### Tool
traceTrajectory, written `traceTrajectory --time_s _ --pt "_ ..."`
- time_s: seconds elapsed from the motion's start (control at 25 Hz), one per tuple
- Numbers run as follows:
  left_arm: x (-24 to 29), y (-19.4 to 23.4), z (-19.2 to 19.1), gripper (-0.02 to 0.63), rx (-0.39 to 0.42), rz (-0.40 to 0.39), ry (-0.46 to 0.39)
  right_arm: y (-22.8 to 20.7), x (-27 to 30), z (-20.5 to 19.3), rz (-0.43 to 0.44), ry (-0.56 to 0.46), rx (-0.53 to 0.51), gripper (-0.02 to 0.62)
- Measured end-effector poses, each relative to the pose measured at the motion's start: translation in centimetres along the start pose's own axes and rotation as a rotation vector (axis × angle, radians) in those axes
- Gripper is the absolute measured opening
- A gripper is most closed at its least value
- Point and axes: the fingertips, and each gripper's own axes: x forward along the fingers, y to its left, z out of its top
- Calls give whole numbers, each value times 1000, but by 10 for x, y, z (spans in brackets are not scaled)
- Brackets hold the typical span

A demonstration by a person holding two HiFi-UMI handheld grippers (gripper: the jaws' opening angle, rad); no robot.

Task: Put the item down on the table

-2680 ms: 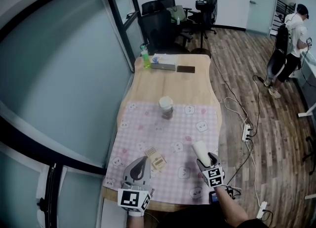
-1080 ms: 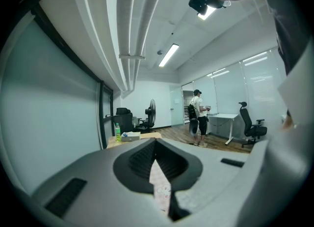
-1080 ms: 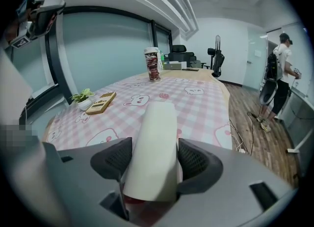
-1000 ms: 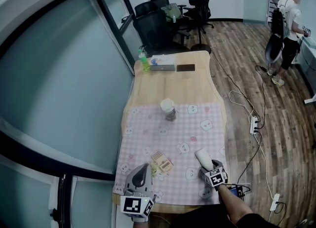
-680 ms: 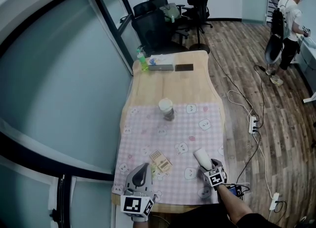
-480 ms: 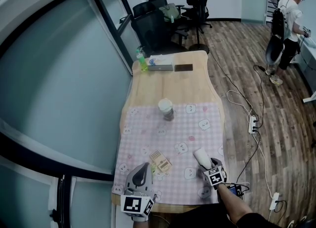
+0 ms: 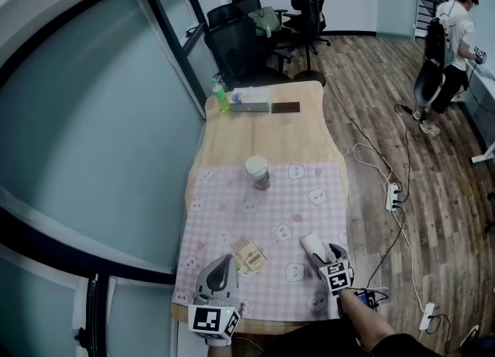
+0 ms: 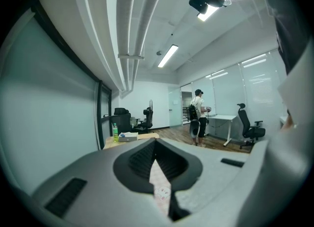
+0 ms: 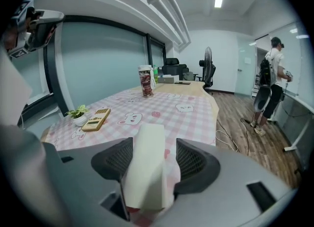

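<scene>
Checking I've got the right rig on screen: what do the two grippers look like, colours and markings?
Both are pale grey moulded shells with rounded, tapering bodies. The left gripper and the right gripper each carry a white cube at the rear, printed with black square markers. The inner faces of the fingers are lined with black ribbed pads.

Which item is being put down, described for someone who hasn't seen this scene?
On the pink checked cloth, look at the near right corner. The cream roll stands between the right gripper's fingers. Unlike the cup and tan card, it is plain and the only thing held.
</scene>
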Motion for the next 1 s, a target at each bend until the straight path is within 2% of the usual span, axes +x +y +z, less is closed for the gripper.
traceTrajectory --time_s 0.04,0.12,0.24,0.36,0.6,0.84,1.0 --pt "1 -1 0 0 -2 -2 -3 -1 -4 6 -5 -21 -5 267" --pt "3 -3 1 0 -5 -7 -7 -4 -9 14 -15 -61 -33 136" --pt "6 -7 1 0 -5 -20 -10 -8 -15 17 -17 -73 -21 35" --pt "6 -7 3 0 -3 -23 -16 -6 -24 23 -5 -83 3 18" --pt "6 -8 3 0 -4 -13 -19 1 -48 48 27 -147 -78 17" --pt "5 -10 11 0 -5 -7 -34 1 -113 136 46 -327 -30 17" --pt "6 -18 22 0 -3 -23 -54 0 -168 198 45 -460 -79 17"
